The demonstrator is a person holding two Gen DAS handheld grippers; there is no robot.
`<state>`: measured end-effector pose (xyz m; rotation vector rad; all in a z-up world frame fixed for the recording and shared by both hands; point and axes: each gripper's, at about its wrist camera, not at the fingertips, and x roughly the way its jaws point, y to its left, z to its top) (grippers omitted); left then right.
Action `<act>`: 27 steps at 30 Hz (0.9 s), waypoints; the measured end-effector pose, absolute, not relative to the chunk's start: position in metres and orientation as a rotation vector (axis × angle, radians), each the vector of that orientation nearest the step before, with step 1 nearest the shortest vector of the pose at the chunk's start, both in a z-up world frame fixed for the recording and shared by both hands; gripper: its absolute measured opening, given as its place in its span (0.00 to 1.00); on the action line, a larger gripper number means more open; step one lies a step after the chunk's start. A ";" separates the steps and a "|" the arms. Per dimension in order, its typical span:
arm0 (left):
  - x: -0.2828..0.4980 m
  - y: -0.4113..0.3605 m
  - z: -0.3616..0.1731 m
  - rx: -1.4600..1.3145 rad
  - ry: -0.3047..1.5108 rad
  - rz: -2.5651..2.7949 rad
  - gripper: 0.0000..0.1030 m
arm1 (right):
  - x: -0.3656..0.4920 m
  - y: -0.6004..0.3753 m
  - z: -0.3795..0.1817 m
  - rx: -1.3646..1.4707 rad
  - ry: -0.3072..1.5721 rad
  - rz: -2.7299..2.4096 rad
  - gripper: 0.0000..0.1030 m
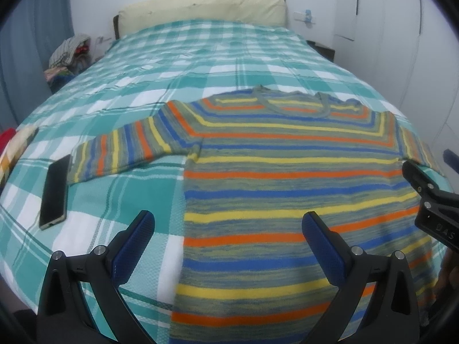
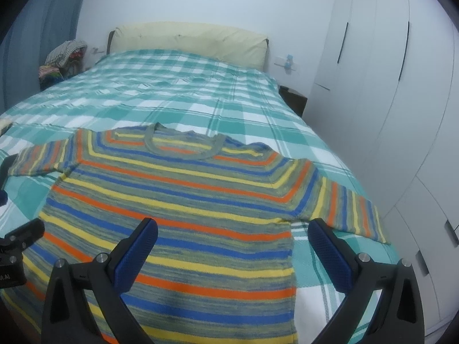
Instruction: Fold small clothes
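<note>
Home bedroom: checked bedspread (image 1: 200,57), cream headboard (image 2: 186,40) (padded), white wardrobe doors (image 2: 387,86).

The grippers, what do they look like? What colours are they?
Both look alike. The left gripper has two black plastic fingers faced with bumpy blue pads and round silver bolts at the joints. The right gripper has the same black frame, blue pads and silver bolts. In the left wrist view its black body shows faint white letters, too blurred to read.
</note>
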<state>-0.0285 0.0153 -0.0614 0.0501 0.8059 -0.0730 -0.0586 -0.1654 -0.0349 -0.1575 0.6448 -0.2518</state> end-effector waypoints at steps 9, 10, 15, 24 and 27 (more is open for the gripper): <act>-0.029 0.015 -0.063 0.046 0.814 -0.070 1.00 | -0.060 -0.164 -0.036 -0.169 0.650 -0.261 1.00; -0.029 0.016 -0.063 0.046 0.814 -0.068 1.00 | -0.060 -0.164 -0.036 -0.171 0.649 -0.262 1.00; -0.029 0.017 -0.064 0.055 0.810 -0.059 1.00 | -0.061 -0.163 -0.035 -0.184 0.641 -0.270 1.00; -0.028 0.018 -0.066 0.057 0.814 -0.056 1.00 | -0.062 -0.162 -0.033 -0.190 0.644 -0.270 1.00; -0.028 0.018 -0.066 0.058 0.815 -0.055 1.00 | -0.062 -0.162 -0.033 -0.190 0.645 -0.269 1.00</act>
